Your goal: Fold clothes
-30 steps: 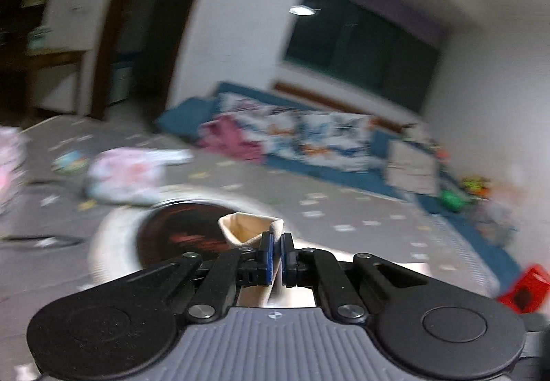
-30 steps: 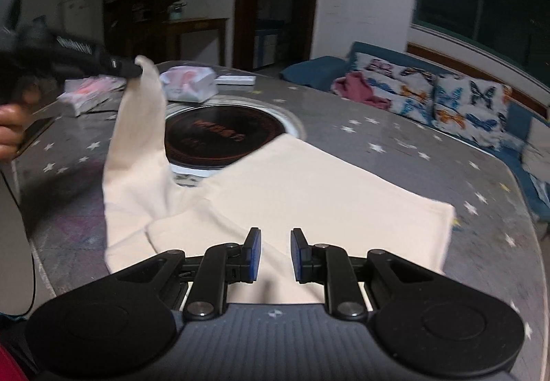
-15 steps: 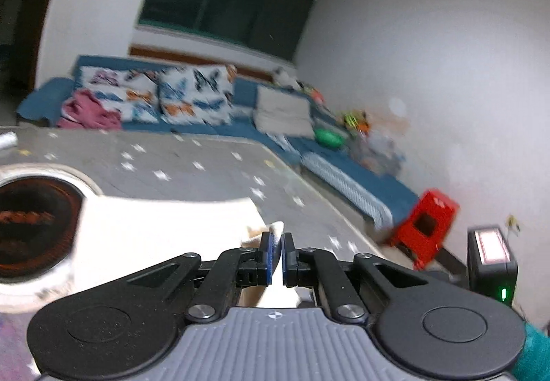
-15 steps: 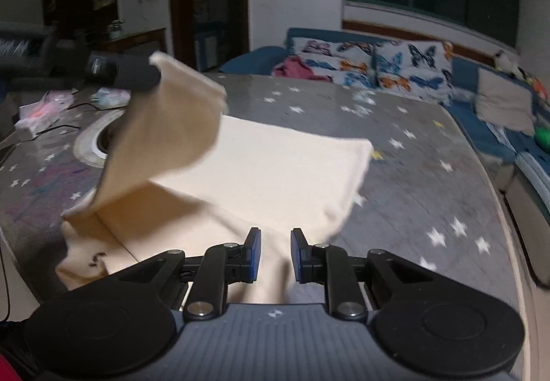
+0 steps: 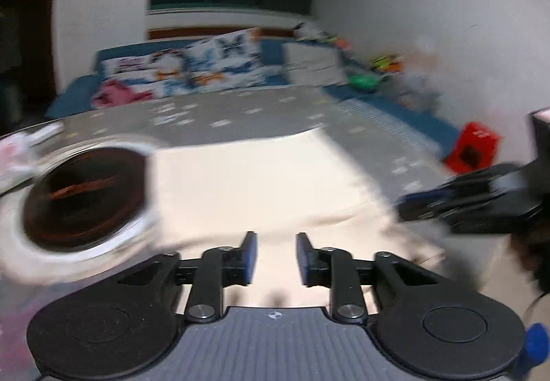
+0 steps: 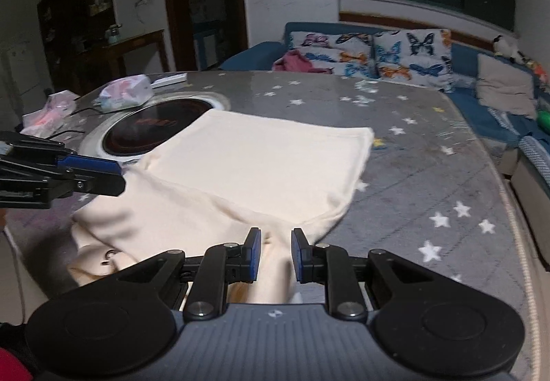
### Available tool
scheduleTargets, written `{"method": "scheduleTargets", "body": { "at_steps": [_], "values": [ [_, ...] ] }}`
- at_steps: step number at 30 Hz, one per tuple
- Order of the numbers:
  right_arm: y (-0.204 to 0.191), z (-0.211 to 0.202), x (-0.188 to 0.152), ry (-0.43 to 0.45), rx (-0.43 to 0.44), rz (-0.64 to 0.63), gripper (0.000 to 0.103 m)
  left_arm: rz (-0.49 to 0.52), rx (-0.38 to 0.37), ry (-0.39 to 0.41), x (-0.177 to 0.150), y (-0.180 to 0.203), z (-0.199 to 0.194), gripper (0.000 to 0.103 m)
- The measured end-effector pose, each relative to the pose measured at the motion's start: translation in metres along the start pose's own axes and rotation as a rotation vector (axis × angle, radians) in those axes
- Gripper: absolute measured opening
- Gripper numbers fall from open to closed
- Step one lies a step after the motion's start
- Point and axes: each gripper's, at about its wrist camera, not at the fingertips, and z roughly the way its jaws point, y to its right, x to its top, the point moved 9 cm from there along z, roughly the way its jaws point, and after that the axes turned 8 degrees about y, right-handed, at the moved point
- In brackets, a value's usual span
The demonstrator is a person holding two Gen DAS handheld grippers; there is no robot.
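A cream garment (image 6: 254, 168) lies on the grey star-patterned table (image 6: 429, 175), with one layer folded over the rest. It also shows, blurred, in the left wrist view (image 5: 247, 181). My left gripper (image 5: 273, 257) is open and empty just above the garment's near edge; it shows at the left of the right wrist view (image 6: 103, 175). My right gripper (image 6: 275, 255) is open, with the garment's near edge lying between its fingers. It shows blurred at the right of the left wrist view (image 5: 412, 205).
A round black induction hob (image 6: 151, 130) is set into the table, partly under the garment. Plastic-wrapped packs (image 6: 125, 94) and a cable lie at the table's left. A blue sofa with butterfly cushions (image 6: 395, 53) stands behind. A red stool (image 5: 474, 147) is on the floor.
My left gripper carried the raised part of the garment across, laid it down folded and opened, letting go. The right gripper stayed open at the near edge.
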Motion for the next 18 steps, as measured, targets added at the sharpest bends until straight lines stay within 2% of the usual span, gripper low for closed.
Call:
{"method": "scheduleTargets", "body": {
  "at_steps": [3,6,12,13,14,15,18],
  "values": [
    [-0.009,0.006,-0.006,-0.028,0.018,-0.015,0.018,-0.012,0.090,-0.042,-0.020,-0.032,-0.002,0.037],
    [-0.015,0.011,-0.012,-0.049,0.022,-0.024,0.018,-0.047,0.112,-0.080,-0.034,-0.047,-0.007,0.037],
    [-0.015,0.025,-0.016,-0.071,0.006,-0.017,0.017,-0.085,0.111,-0.090,-0.043,-0.055,-0.006,0.037],
    [-0.017,0.027,-0.014,-0.074,0.003,-0.026,0.016,-0.089,0.109,-0.088,-0.044,-0.055,-0.007,0.037],
    [-0.018,0.027,-0.013,-0.073,-0.002,-0.038,0.009,-0.093,0.108,-0.088,-0.046,-0.058,-0.007,0.037],
    [-0.019,0.027,-0.011,-0.071,-0.007,-0.050,0.007,-0.098,0.107,-0.088,-0.046,-0.058,-0.007,0.037],
    [-0.026,0.022,0.002,-0.030,-0.020,-0.093,0.006,-0.111,0.106,-0.088,-0.045,-0.061,-0.008,0.037]
  ]
}}
